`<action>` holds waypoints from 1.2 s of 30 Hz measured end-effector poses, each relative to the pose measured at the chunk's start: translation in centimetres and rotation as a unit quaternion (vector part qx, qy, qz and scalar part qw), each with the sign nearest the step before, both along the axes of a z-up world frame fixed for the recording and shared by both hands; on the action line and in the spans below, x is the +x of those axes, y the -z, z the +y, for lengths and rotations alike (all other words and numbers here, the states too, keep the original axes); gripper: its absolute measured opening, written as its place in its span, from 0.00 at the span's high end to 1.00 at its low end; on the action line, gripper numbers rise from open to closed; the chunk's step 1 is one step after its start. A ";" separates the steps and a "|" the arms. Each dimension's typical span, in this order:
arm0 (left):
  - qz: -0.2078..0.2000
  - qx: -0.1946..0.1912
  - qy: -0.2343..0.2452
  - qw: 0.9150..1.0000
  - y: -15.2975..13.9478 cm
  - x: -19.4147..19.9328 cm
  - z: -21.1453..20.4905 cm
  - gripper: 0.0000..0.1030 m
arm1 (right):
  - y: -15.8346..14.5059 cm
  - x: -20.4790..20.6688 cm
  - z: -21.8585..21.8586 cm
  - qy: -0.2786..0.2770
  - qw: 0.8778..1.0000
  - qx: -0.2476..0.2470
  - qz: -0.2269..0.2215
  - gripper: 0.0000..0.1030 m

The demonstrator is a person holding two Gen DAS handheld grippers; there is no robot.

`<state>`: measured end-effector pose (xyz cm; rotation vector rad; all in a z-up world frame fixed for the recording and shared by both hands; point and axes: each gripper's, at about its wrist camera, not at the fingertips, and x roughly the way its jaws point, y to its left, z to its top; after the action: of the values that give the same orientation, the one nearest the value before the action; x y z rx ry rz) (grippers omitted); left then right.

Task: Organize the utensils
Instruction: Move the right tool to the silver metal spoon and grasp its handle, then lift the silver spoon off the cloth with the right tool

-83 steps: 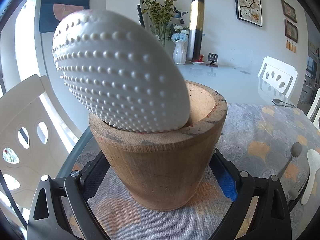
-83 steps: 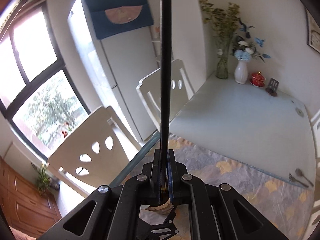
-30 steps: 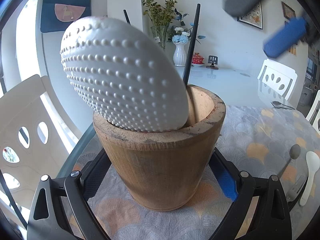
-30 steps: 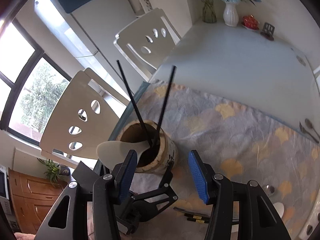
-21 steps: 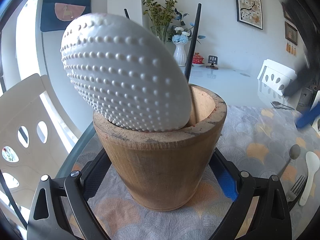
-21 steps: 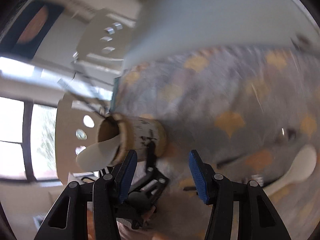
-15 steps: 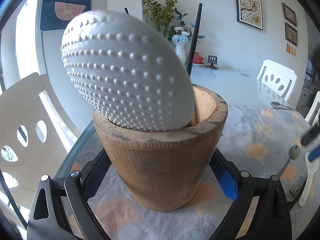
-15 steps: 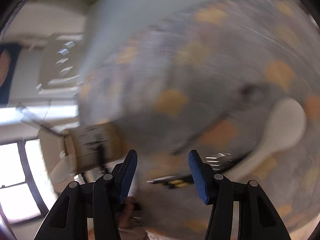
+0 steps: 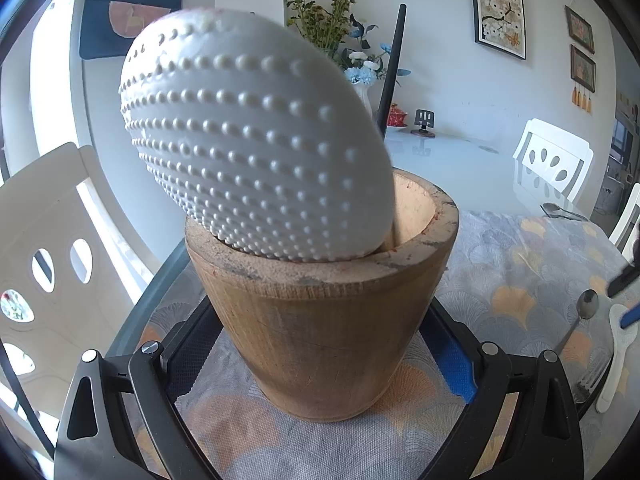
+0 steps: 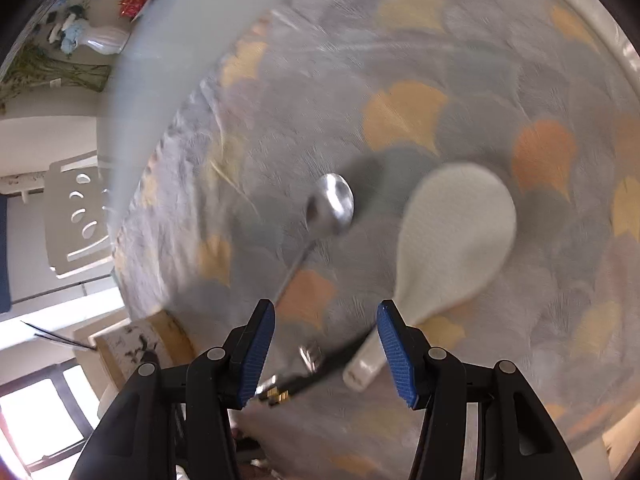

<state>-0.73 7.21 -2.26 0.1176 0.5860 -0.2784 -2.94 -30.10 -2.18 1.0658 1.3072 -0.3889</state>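
We steadied the tapered wooden utensil pot [image 9: 320, 320] between the fingers of our left gripper [image 9: 320, 364], both pads pressed to its sides. One dimpled white rice paddle [image 9: 256, 148] and one thin black chopstick [image 9: 390, 68] stood in it (others may be hidden behind). Our right gripper [image 10: 326, 354] hung empty, jaws apart, over the patterned cloth [image 10: 400, 40], where we counted one steel spoon [image 10: 330, 204], one white paddle [image 10: 452, 240], one fork [image 9: 592, 380] and dark chopsticks [image 10: 316, 372], too blurred to count. We judged a pickup next: lower, straddle one handle, close.
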 end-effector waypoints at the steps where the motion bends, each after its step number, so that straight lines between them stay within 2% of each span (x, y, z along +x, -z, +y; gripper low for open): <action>1: 0.000 0.000 0.000 1.000 0.0 0.0 0.0 0.06 | 0.1 0.6 -0.1 0.002 1.000 -0.002 -0.004 0.50; 3: 0.001 -0.001 0.000 1.000 0.0 0.0 0.0 0.06 | 0.8 1.6 -0.1 0.010 1.000 0.004 -0.006 0.50; 5: 0.000 0.000 0.000 1.000 0.0 0.0 0.0 0.06 | 1.7 2.0 -0.1 0.020 1.000 0.005 0.010 0.50; 10: 0.001 -0.001 0.000 1.000 0.0 0.0 0.0 0.06 | 3.0 3.0 -0.1 0.040 0.998 -0.024 0.031 0.48; 18: -0.001 0.001 0.000 1.000 -0.1 0.1 0.1 0.07 | 2.4 5.9 0.1 -0.012 0.994 -0.101 0.045 0.47; 20: -0.003 0.000 0.000 1.000 -0.1 0.0 0.1 0.07 | 2.3 6.5 0.7 -0.035 0.991 -0.123 0.041 0.56; 21: -0.003 0.000 0.000 1.000 -0.1 0.0 0.1 0.07 | 2.2 6.9 1.2 -0.050 0.988 -0.143 0.044 0.64; 23: -0.003 0.000 0.000 1.000 -0.1 0.0 0.1 0.06 | 2.0 7.2 1.5 -0.069 0.983 -0.165 0.040 0.68; 24: -0.003 0.000 0.000 1.000 -0.1 0.0 0.0 0.06 | 2.0 7.5 2.1 -0.075 0.982 -0.169 0.029 0.74; 25: -0.003 0.000 0.000 1.000 -0.1 0.0 0.0 0.06 | 1.9 7.5 2.1 -0.079 0.982 -0.173 0.020 0.86; 26: -0.003 0.000 0.000 1.000 -0.1 0.0 0.1 0.06 | 1.8 7.4 2.1 -0.082 0.982 -0.172 0.006 0.88; 27: -0.003 0.000 0.000 1.000 -0.1 0.0 0.1 0.06 | 1.8 7.3 1.9 -0.077 0.986 -0.145 -0.027 0.93; 29: -0.003 0.000 0.000 1.000 -0.1 0.0 0.0 0.06 | 2.1 7.7 2.5 -0.070 0.989 -0.117 -0.052 0.94; 32: -0.003 0.000 0.000 1.000 -0.1 0.0 0.0 0.06 | 1.9 8.5 3.7 -0.093 0.985 -0.126 -0.067 0.95; 34: -0.003 0.000 0.000 1.000 -0.1 0.0 0.0 0.06 | 1.7 9.1 4.7 -0.109 0.984 -0.115 -0.085 0.97; 36: -0.003 0.000 0.000 1.000 -0.1 0.0 0.0 0.06 | 1.9 9.9 5.9 -0.132 0.982 -0.108 -0.079 0.96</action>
<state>-0.76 7.24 -2.17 0.1186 0.5804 -0.2783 6.94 -24.24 -4.05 0.7145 1.2142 -0.2340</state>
